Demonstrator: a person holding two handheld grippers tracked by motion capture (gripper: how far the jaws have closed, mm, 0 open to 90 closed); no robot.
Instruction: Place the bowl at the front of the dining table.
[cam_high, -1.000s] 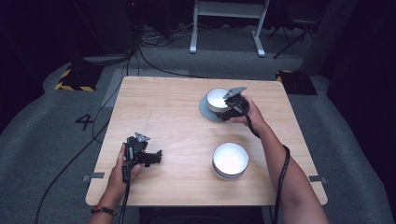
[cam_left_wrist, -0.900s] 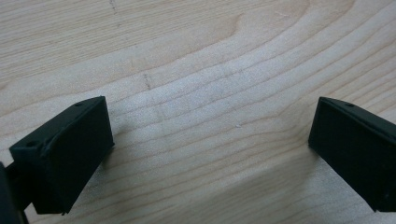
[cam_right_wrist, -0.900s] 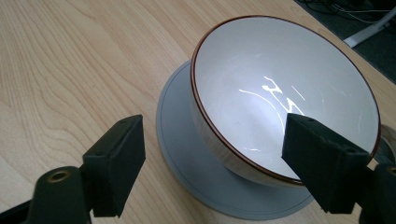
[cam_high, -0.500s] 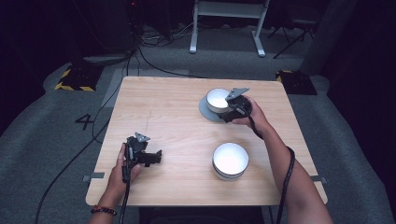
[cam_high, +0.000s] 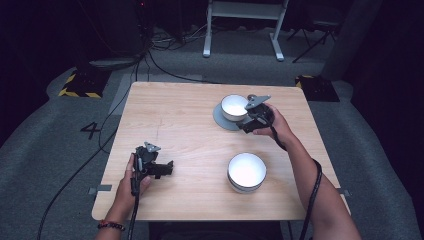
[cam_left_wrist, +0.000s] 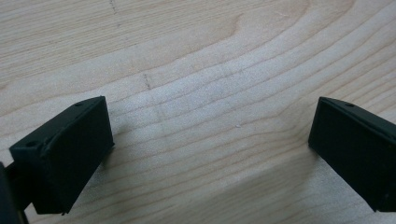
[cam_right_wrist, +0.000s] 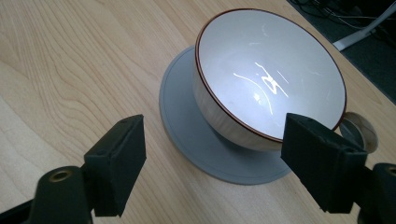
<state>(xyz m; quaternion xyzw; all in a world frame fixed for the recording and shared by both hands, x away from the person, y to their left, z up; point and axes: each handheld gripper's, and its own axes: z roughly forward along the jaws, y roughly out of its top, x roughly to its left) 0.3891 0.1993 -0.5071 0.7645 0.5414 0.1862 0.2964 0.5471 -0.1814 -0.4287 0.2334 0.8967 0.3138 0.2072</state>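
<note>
White with a thin red rim, the bowl (cam_right_wrist: 268, 74) sits on a grey plate (cam_right_wrist: 187, 126) toward the far right part of the wooden surface (cam_high: 190, 120). The right tongs (cam_right_wrist: 212, 158) are spread wide just beside the bowl on its near side, gripping nothing — one jaw hangs over bare wood left of the plate, the other close to the bowl's rim. In the high view the right tongs (cam_high: 248, 120) sit at the bowl's right edge. A small round thing peeks out just behind the bowl; too hidden to name.

The left tongs (cam_left_wrist: 210, 149) are open too, low over bare wood, well apart from the bowl and empty.

A second, larger bowl (cam_high: 246, 171) stands nearer the person, apart from the plate.

The risk, as I judge it: the bowl's wall is smooth and slopes outward, so a pinch on the rim could slip or tip the bowl off the plate. A jaw coming in low might also catch the plate's edge and drag both together.
</note>
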